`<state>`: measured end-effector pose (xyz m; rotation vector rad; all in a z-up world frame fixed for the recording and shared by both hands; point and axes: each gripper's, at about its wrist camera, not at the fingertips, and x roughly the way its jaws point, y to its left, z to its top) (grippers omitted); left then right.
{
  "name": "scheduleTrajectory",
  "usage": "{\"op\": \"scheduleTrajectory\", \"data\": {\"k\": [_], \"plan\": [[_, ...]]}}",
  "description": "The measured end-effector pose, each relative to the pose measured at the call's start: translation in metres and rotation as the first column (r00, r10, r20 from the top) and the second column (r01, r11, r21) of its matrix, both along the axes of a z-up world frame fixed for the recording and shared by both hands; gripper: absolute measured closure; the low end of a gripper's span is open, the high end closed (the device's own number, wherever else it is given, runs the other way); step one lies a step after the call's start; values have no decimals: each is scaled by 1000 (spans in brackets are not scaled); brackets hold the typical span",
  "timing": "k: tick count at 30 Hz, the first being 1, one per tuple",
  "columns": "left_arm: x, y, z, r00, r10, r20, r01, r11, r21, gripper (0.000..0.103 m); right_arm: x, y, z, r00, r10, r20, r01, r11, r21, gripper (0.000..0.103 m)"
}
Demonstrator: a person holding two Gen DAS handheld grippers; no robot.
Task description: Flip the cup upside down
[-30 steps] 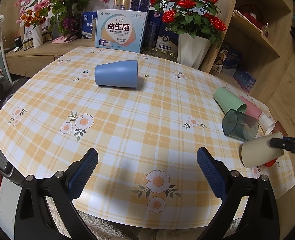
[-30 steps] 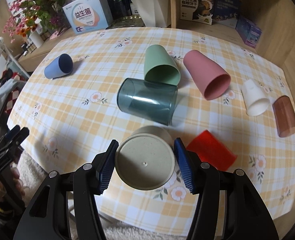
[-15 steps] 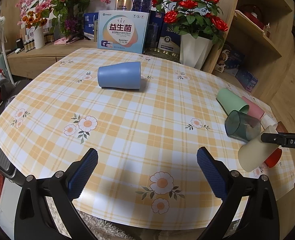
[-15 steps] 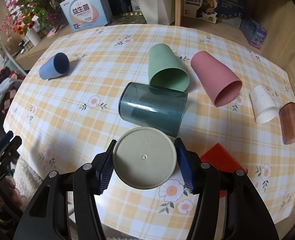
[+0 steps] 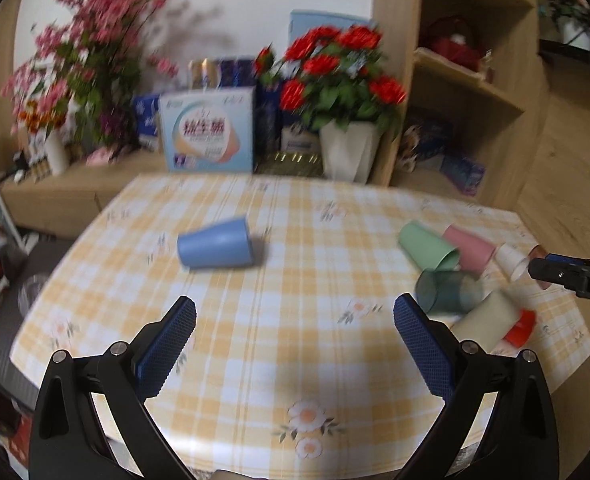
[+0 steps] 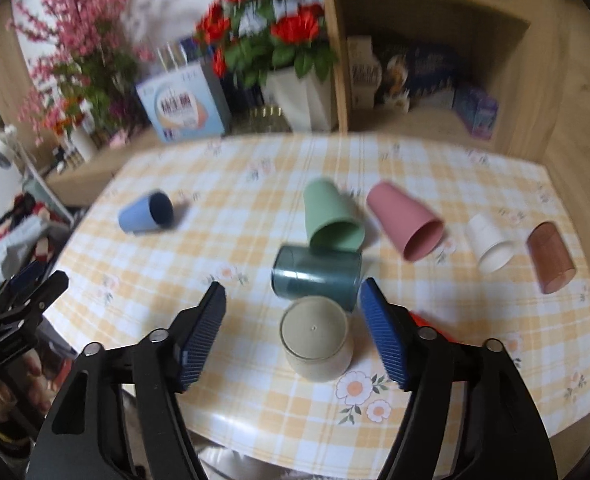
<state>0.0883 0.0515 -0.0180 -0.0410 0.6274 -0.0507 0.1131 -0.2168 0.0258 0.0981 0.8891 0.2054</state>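
A beige cup stands upside down on the checked tablecloth, base up, between the fingers of my right gripper. The gripper is open and its pads stand clear of the cup on both sides. In the left wrist view the beige cup looks tilted and blurred at the right, with the right gripper's tip above it. My left gripper is open and empty over the tablecloth. A blue cup lies on its side beyond it.
Cups lie on their sides behind the beige one: dark teal, green, pink, white, brown. A red cup lies beside it. Flower pot, boxes and shelves stand beyond the table's far edge.
My right gripper has opened and let go of the beige cup, which now stands base up on the table. Both grippers have pulled back and tilted up; the views are blurred by motion.
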Motion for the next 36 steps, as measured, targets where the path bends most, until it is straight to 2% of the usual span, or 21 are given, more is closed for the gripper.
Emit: {"op": "scheduleTrajectory", "data": {"k": [4, 6, 11, 17, 22, 36], "plan": [[-9, -10, 35, 997, -47, 66, 47, 999, 2, 6, -26, -12, 29, 993, -57, 99, 54, 998, 32, 28], [-13, -15, 46, 995, -63, 82, 64, 998, 0, 6, -38, -19, 40, 986, -99, 137, 94, 995, 43, 16], [-24, -31, 64, 989, -96, 113, 95, 995, 15, 6, -63, -31, 55, 965, -149, 216, 136, 988, 74, 16], [-37, -53, 75, 979, -137, 154, 128, 990, 62, 6, -81, -29, 67, 937, -174, 303, 174, 984, 27, 15], [-39, -58, 79, 977, -138, 160, 131, 990, 52, 6, -84, -30, 72, 933, -174, 314, 172, 985, 34, 15], [-42, -56, 86, 976, -114, 187, 101, 992, 80, 6, -90, -27, 80, 921, -190, 339, 198, 980, 12, 15]]}}
